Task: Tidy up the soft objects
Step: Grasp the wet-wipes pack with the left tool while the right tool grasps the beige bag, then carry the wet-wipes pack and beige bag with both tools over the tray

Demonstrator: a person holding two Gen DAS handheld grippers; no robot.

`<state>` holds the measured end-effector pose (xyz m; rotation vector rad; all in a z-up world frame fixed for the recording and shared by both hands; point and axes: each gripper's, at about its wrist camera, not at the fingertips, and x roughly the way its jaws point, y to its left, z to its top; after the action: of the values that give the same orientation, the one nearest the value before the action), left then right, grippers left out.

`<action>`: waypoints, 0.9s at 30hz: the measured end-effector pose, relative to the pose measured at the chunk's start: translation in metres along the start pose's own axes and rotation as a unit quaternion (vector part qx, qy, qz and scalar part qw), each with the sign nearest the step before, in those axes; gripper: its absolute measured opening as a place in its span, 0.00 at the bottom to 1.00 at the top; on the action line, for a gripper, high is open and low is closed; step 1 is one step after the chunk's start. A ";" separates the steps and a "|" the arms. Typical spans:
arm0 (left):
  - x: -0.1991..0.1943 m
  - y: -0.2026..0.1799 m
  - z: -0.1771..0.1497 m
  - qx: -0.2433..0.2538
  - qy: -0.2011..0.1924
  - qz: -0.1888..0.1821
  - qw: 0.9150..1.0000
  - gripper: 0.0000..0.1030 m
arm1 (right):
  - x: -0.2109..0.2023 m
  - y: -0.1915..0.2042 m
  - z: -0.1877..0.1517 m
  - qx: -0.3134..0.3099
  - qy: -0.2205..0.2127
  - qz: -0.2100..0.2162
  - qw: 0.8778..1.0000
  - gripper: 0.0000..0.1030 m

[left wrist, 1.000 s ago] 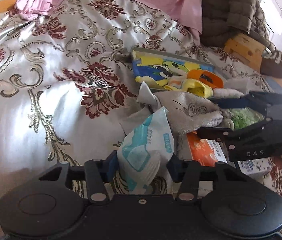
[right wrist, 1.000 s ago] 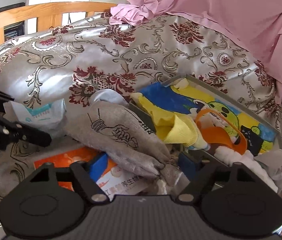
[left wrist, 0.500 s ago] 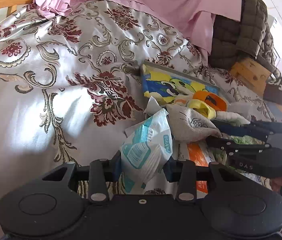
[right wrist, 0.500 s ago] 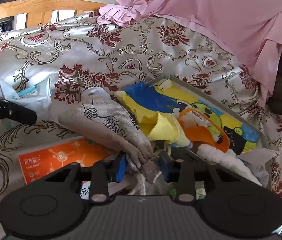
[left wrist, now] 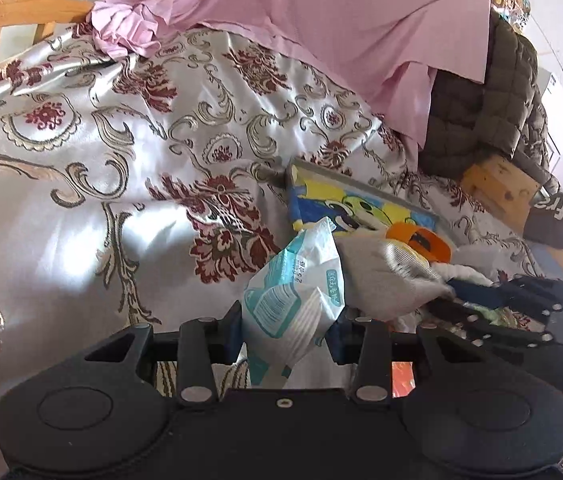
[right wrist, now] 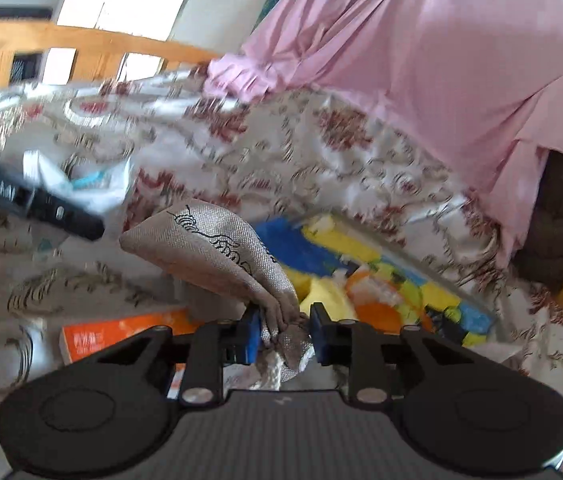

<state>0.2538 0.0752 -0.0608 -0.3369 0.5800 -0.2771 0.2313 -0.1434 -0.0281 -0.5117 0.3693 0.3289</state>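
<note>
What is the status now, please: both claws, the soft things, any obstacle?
Left claw shut on wipes pack. Right claw, just closing, grips grey pouch. Cartoon tray ahead, already crowded.

the wide stretch of patterned bedspread (left wrist: 93, 184) to the left lies bare, open for a gripper to pass. to the right the way is crowded: a cartoon-printed tray (left wrist: 323, 196) packed with soft things, an orange box (right wrist: 121, 330) beside it, and pink cloth (left wrist: 321, 12) heaped behind.
</note>
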 end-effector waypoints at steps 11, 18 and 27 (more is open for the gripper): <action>-0.014 -0.007 0.016 -0.023 -0.031 0.007 0.999 0.41 | -0.016 -0.071 0.015 0.119 -0.065 -0.055 0.989 0.28; 0.009 -0.039 0.062 -0.001 -0.073 -0.033 0.997 0.41 | -0.001 -0.120 0.021 0.189 -0.085 -0.078 0.975 0.28; 0.126 -0.096 0.113 0.069 -0.051 -0.045 0.995 0.42 | 0.039 -0.167 0.000 0.252 -0.057 -0.118 0.959 0.28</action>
<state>0.4051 -0.0297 0.0038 -0.2432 0.4430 -0.3825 0.3314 -0.2722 0.0243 -0.0325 0.2623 0.0258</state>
